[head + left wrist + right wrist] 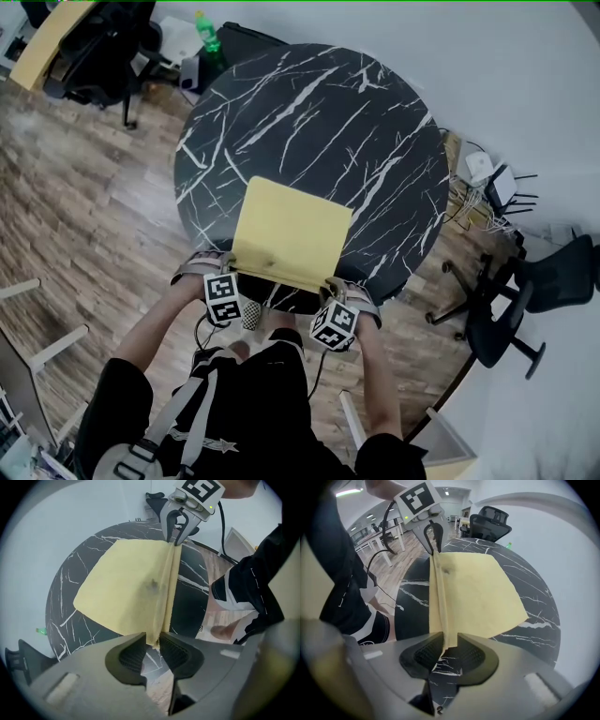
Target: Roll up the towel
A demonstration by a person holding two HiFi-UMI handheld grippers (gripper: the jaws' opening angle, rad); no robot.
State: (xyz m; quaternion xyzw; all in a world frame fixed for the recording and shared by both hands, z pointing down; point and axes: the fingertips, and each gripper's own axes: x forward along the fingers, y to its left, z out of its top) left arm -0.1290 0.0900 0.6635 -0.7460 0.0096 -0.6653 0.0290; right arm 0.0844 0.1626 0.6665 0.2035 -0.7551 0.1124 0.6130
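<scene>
We see a soft yellow towel lying flat on a round desk whose top is black stone-like material streaked with thin white veins. The towel is roughly rectangular and lies on the half of the desk nearest the person. Its near edge is doubled over into a narrow fold that runs straight from one pair of tongs to the other. A small dark smudge marks the cloth just beside that fold. The left tongs point down at the fold's left end. Their dark ribbed pads stand slightly apart, with the towel's corner hanging loose between the tips, not pinched. The right tongs are at the other end of the fold, likewise parted. The corner of the cloth sits between their ribbed pads and the veined desk shows through the gap. Each pair of tongs carries a cube with black-and-white square markers. Around the desk we see a floor of wood-grain planks, and a green bottle stands beyond the far rim.
</scene>
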